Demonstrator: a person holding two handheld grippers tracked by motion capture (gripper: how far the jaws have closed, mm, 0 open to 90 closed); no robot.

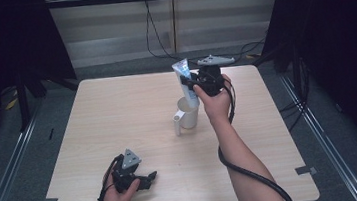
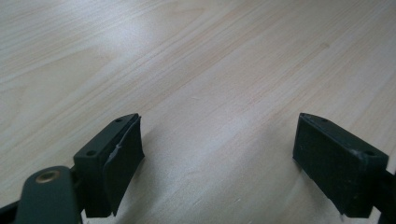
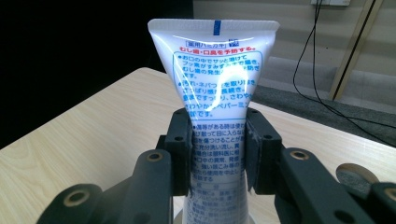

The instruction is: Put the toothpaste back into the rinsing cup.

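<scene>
A white toothpaste tube (image 1: 186, 82) with blue and red print stands crimped end up, its lower end inside a white mug (image 1: 187, 117) near the table's middle. My right gripper (image 1: 194, 85) is shut on the tube from the right, above the mug. In the right gripper view both pads squeeze the tube (image 3: 218, 116) at mid-height, and its flat top fans out above the jaws. My left gripper (image 1: 150, 176) rests low near the table's front left edge. Its fingers (image 2: 114, 158) stand wide apart over bare wood with nothing between them.
The light wooden table (image 1: 118, 117) has dark floor and metal rails around it. Black cables (image 1: 151, 30) hang down the wall behind. The mug's handle (image 1: 177, 125) points to the front left.
</scene>
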